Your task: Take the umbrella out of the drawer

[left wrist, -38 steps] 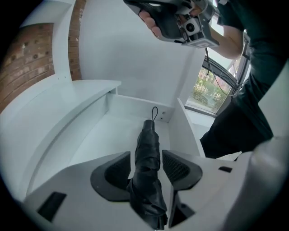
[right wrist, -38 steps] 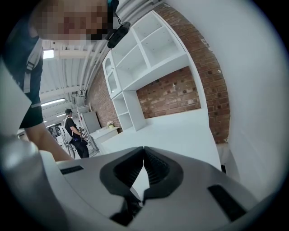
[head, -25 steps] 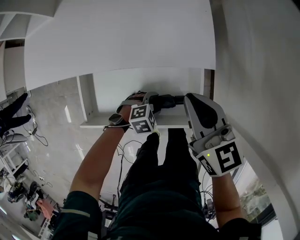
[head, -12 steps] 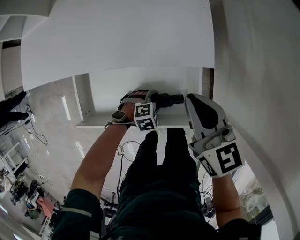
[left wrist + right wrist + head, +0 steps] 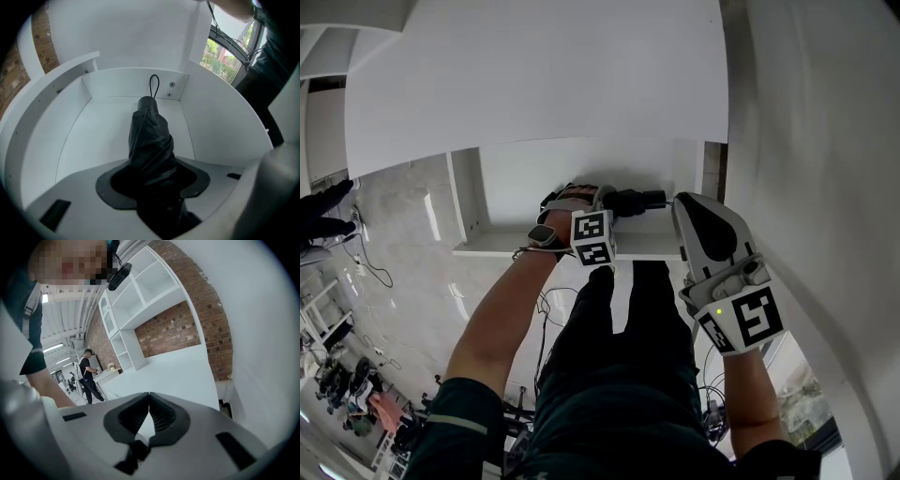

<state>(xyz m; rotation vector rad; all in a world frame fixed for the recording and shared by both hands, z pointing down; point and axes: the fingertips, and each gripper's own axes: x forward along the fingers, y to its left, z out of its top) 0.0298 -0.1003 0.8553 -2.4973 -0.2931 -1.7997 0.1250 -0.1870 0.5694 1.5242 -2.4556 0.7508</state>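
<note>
My left tongs (image 5: 152, 165) point steeply down into the white open drawer (image 5: 136, 86). Their jaws are closing around the black folded fabric umbrella (image 5: 149, 136), which lies on the drawer floor with its loop toward the back wall. The jaws straddle it, but I don't think they grip it firmly yet. My right tongs (image 5: 149, 397) are pressed together on nothing, outside the drawer. This is the grasping step. Next I should finish the squeeze, then lift straight up clear of the drawer walls.
</note>
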